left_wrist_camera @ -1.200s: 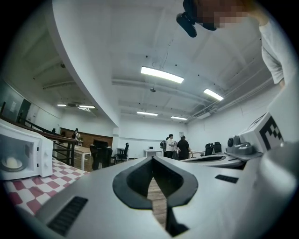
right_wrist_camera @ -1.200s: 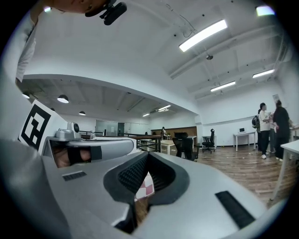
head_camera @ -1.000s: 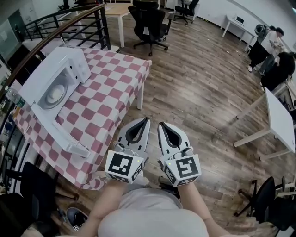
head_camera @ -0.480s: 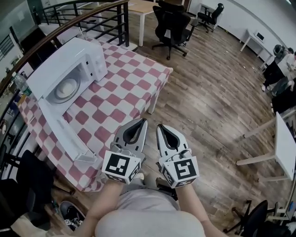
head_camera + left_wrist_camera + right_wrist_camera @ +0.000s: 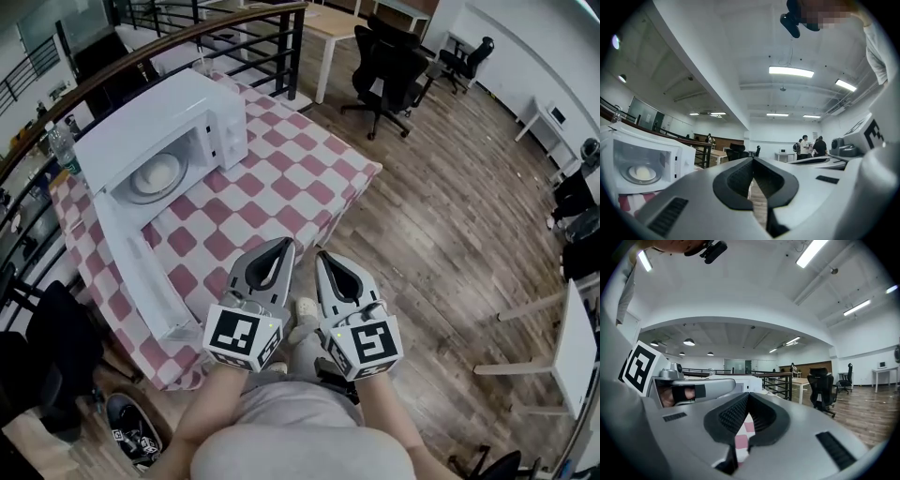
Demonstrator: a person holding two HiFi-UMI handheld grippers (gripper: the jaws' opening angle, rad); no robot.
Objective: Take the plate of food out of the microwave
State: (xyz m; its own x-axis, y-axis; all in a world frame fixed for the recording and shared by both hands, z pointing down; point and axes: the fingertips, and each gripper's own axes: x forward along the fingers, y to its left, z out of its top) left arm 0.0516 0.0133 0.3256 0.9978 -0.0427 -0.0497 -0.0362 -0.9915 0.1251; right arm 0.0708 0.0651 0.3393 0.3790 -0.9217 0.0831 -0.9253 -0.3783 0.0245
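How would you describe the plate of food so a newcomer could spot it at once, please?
Find the table with the red-and-white checked cloth beside the railing; a white microwave stands on it, door open. The plate is the only thing inside, round, carrying a pale mound.

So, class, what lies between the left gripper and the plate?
Head view: only bare checked cloth lies between the left gripper and the plate.

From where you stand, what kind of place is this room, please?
Most likely an open-plan office, perhaps on an upper level: black office chairs and white desks stand on a wood floor, and a curved railing runs behind the table holding the microwave.
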